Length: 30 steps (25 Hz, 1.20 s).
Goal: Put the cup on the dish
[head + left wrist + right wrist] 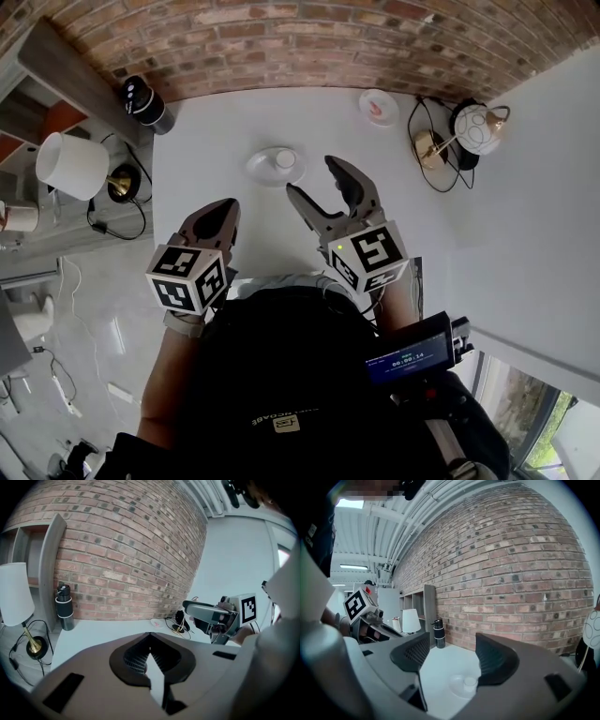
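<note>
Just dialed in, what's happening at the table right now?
A person holds a hand-held gripper in each hand above the white table. The cup stands on the dish near the table's middle, and neither gripper touches it. The right hand-held gripper points toward the dish with its jaws apart and empty. The left hand-held gripper hangs nearer the person, jaws together on nothing. By the look of it, the placing is done.

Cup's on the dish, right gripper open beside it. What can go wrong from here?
1. The open right gripper hangs close to the cup, which sits off-centre on the dish; a stray jaw could knock it off.
2. The lamp cable loops on the table to the right; a wide pull-back might snag it.
</note>
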{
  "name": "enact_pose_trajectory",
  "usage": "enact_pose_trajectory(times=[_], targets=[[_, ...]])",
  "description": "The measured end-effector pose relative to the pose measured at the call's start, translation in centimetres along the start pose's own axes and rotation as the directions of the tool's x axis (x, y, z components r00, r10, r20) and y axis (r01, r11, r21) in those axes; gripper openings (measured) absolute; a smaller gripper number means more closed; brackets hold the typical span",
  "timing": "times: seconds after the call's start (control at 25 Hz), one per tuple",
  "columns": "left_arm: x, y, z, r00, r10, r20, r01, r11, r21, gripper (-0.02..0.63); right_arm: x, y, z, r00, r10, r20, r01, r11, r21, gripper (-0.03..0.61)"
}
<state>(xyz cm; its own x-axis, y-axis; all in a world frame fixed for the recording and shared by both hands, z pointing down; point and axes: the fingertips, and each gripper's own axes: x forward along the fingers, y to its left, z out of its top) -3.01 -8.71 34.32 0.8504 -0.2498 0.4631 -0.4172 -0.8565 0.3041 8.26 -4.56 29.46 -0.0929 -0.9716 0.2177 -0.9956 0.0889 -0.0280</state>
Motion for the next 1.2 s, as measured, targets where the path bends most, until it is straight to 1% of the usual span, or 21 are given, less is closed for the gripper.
enact_pose_trajectory(times=[0.24,0.32,0.36,0.56,0.76,0.96,1.2], targets=[[0.6,-0.2,0.1,1.0,-0.023,-0.007,0.023,1.0,0.001,0.005,-0.3,-0.9,0.1,0.999,-0.035,0.005,0.035,0.999,0.023,0.308],[0.8,-0.3,0.0,1.0,-0.025,-0.011,0.026,1.0,0.0,0.005,-0.4,-1.3,0.1,0.999,-0.049,0.012,0.049,0.998,0.041,0.269],[0.8,-0.4,-0.1,1.0,-0.027,-0.012,0.027,1.0,0.0,0.005,-0.5,-1.6,0.1,0.998,-0.058,0.017,0.057,0.997,0.05,0.259],[1.1,-0.6,-0.2,0.999,-0.029,-0.017,0.029,1.0,-0.007,0.005,-1.0,-2.4,0.2,0.995,-0.092,0.025,0.09,0.994,0.058,0.256],[1.5,-0.9,-0.5,0.999,-0.031,-0.027,0.031,0.999,-0.017,0.005,-1.1,-2.7,-0.3,0.996,-0.093,0.01,0.092,0.994,0.06,0.256],[1.9,-1.1,-1.0,0.999,-0.032,-0.037,0.031,0.999,-0.027,0.005,-1.2,-2.5,-1.2,0.997,-0.076,-0.033,0.077,0.997,0.021,0.255],[2.2,-1.2,-1.4,0.998,-0.032,-0.045,0.03,0.999,-0.04,0.005,-1.0,-2.9,-1.7,0.996,-0.075,-0.044,0.077,0.996,0.042,0.255]])
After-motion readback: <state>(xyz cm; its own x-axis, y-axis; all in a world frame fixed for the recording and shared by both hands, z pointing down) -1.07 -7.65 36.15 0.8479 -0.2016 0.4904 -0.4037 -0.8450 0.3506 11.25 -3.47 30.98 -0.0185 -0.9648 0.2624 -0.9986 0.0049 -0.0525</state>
